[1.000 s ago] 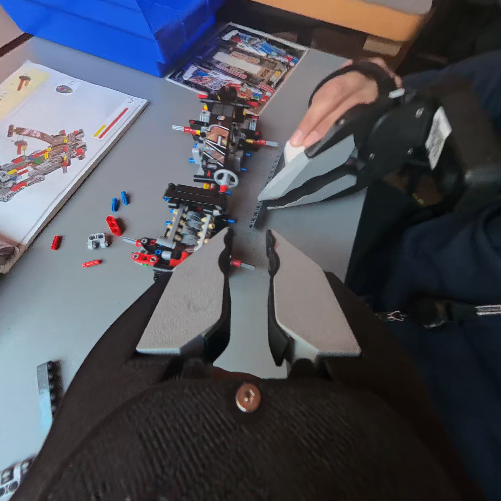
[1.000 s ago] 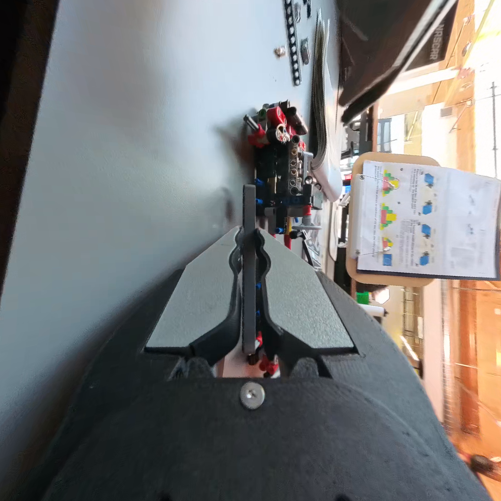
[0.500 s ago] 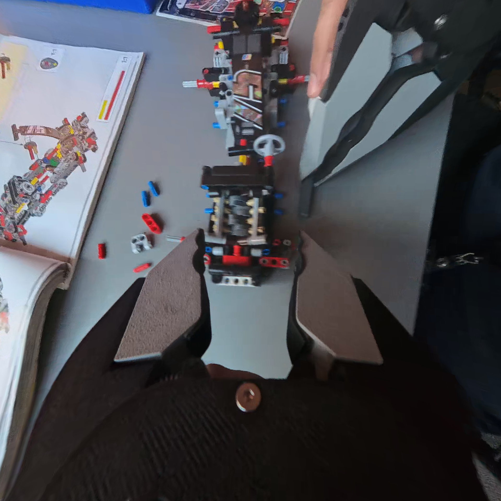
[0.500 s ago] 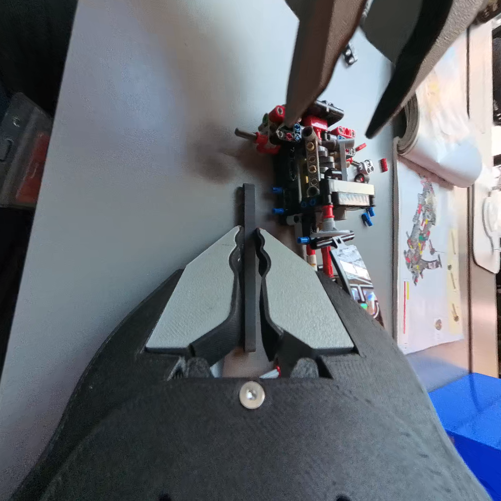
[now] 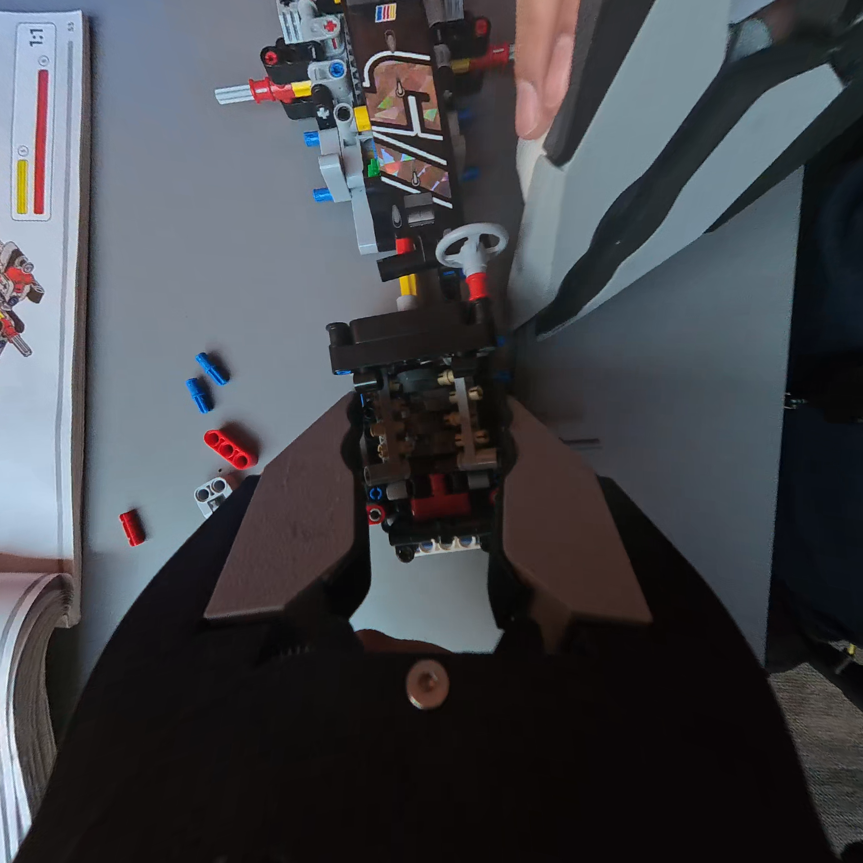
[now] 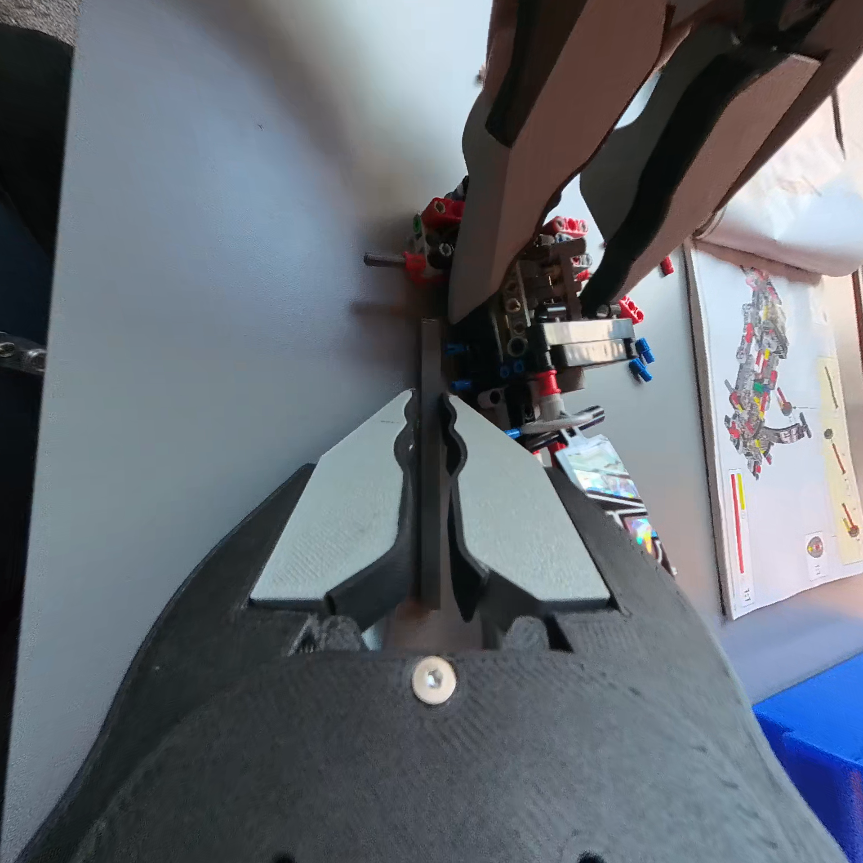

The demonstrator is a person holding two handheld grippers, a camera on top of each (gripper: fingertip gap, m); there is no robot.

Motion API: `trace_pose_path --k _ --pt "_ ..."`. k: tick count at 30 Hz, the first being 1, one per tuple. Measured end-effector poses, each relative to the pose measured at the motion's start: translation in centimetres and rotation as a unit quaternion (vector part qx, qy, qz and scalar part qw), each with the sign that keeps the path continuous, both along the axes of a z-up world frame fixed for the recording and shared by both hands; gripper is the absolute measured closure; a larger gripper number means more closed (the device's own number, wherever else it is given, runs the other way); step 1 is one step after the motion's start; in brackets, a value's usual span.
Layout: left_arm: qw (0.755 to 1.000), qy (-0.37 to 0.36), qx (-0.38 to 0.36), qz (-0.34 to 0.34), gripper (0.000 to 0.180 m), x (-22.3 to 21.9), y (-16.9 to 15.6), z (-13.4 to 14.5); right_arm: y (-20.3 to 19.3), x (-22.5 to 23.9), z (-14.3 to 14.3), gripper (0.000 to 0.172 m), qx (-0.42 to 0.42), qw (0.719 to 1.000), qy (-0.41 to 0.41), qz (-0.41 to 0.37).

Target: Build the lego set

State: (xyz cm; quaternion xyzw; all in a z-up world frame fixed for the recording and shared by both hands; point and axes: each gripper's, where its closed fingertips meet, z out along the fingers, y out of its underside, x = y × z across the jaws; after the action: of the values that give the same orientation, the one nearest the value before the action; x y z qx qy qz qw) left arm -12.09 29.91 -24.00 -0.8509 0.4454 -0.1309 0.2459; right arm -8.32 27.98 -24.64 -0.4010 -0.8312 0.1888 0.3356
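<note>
grey table [image 5: 196, 261] | brick model [image 5: 411, 187] | open booklet [image 5: 32, 280] | loose red, blue pins [image 5: 205, 383]

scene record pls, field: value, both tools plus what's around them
left tool: closed around rear block of brick-built car chassis, pads against its sides
right tool: shut on long dark beam, held beside chassis
surface: grey table
loose parts: two blue pins, red beam, red pin
nearby: open instruction booklet
</note>
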Motion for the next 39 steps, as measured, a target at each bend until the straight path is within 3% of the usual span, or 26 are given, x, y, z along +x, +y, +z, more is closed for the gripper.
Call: trace_pose_path --k 10,15,23,32,36,39 --pt "0.998 0.026 0.039 -0.039 0.126 0.1 0.1 -0.3 0.3 0.9 0.4 0.166 0.034 0.999 -0.014 0.015" --pt "0.998 0.01 0.045 -0.045 0.125 0.3 0.2 -0.4 0.8 0.8 0.1 0.158 0.02 1.0 -0.021 0.001" --pt "0.997 -0.011 0.051 -0.051 0.125 0.5 0.3 -0.3 0.3 0.0 -0.2 0.167 0.013 1.0 -0.023 0.007" --pt "0.997 -0.013 0.06 -0.047 0.126 0.5 0.2 -0.3 0.4 -0.2 0.0 0.167 0.068 0.997 0.017 0.017" --pt "0.997 -0.015 0.055 -0.053 0.109 1.0 -0.4 -0.5 0.3 -0.3 0.0 0.167 0.067 0.997 0.042 0.015" --pt "0.996 0.006 0.066 -0.051 0.106 1.0 -0.3 -0.7 0.3 -0.4 0.0 0.167 0.072 0.996 0.057 0.015"
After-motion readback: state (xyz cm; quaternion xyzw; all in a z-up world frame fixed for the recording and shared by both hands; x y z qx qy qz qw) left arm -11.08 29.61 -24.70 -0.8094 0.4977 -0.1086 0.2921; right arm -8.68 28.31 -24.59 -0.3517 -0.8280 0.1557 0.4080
